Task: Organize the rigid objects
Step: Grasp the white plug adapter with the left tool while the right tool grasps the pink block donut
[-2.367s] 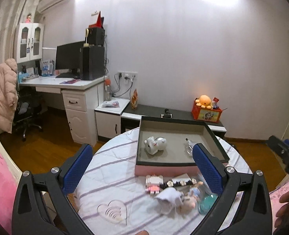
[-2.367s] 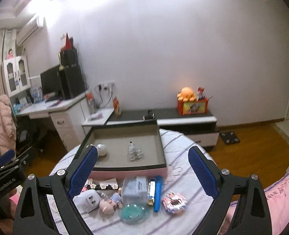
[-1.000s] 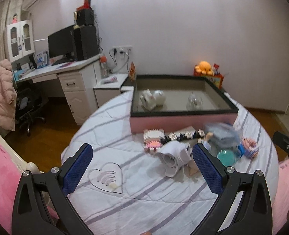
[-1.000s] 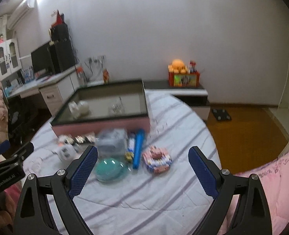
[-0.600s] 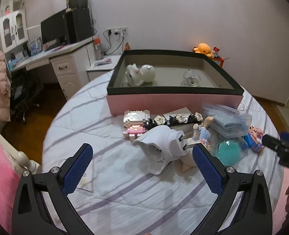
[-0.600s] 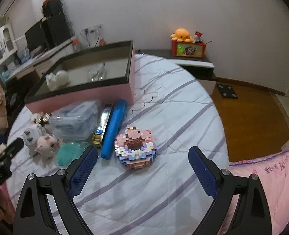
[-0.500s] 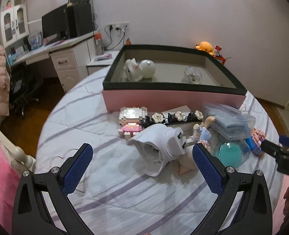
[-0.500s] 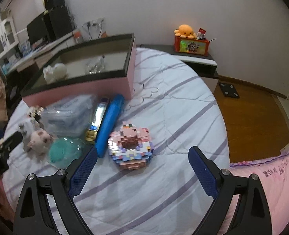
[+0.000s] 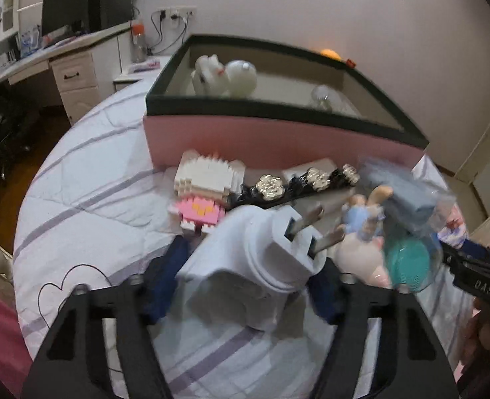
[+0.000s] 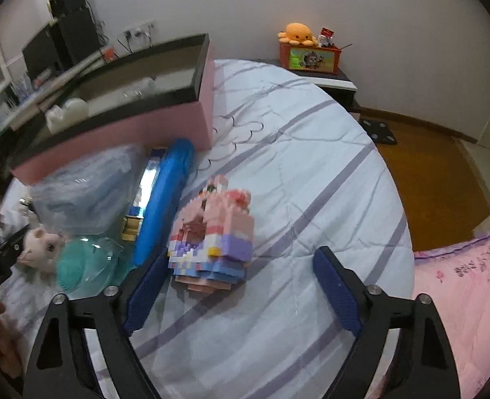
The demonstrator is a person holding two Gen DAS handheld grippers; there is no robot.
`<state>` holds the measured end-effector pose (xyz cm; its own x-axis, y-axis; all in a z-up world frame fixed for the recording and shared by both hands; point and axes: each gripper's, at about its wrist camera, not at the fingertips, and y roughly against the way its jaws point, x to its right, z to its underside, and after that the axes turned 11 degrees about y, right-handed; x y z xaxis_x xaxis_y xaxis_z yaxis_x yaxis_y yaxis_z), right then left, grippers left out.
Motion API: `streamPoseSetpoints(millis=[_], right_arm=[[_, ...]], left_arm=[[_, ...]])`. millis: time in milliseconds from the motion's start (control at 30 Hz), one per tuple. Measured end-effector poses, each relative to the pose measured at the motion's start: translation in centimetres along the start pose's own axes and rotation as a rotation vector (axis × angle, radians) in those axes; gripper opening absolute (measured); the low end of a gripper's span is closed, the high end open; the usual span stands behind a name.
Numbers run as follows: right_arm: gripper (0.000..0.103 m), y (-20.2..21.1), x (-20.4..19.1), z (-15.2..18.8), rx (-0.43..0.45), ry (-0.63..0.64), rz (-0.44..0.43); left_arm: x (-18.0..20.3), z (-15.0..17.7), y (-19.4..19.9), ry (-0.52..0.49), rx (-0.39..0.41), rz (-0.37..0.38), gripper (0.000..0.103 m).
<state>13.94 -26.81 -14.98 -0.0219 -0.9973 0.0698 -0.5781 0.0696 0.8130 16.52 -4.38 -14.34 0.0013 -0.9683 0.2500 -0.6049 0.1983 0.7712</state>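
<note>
In the left wrist view my left gripper (image 9: 245, 286) has its blue pads on both sides of a white plug adapter (image 9: 264, 259), prongs pointing up and away; the frame is blurred and I cannot tell if the pads touch it. Beyond it lie a white-and-pink brick figure (image 9: 205, 196), a black hair clip with flowers (image 9: 298, 183) and a small doll (image 9: 361, 229). In the right wrist view my right gripper (image 10: 241, 296) is open around a pink-and-purple brick cake (image 10: 215, 236), its left pad close beside it. A pink box with a dark rim (image 9: 278, 139) holds a white toy (image 9: 211, 76).
A blue tube (image 10: 168, 196), a clear plastic case (image 10: 88, 189), a teal round item (image 10: 78, 262) and a pink pig figure (image 10: 42, 242) lie left of the cake. The striped tablecloth (image 10: 311, 199) extends right to the table edge. A pink bed (image 10: 460, 299) lies at right.
Both grippers have dropped low to the table and moved forward. The left pads have narrowed around the plug adapter. The right gripper has come up around the brick cake.
</note>
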Motion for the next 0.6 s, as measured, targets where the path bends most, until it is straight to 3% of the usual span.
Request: streamPoseSetpoints(millis=[67,233,600], right_arm=[[0.078,0.1,0.3,-0.3,0.005,-0.022,-0.004],[0.054,-0.1,0.6,-0.6,0.015,-0.018,0.008],[0.053,2.5,1.4,-0.7,0.064,-0.013,-0.080]], left_arm=[[-0.3,-0.1,0.2,0.005,-0.007,0.026,0.063],[-1.1,-0.2,0.5,-0.002,-0.010,0.066,0.063],[-2.4,-0.1,2.7,0.056,0.035,0.023,0.062]])
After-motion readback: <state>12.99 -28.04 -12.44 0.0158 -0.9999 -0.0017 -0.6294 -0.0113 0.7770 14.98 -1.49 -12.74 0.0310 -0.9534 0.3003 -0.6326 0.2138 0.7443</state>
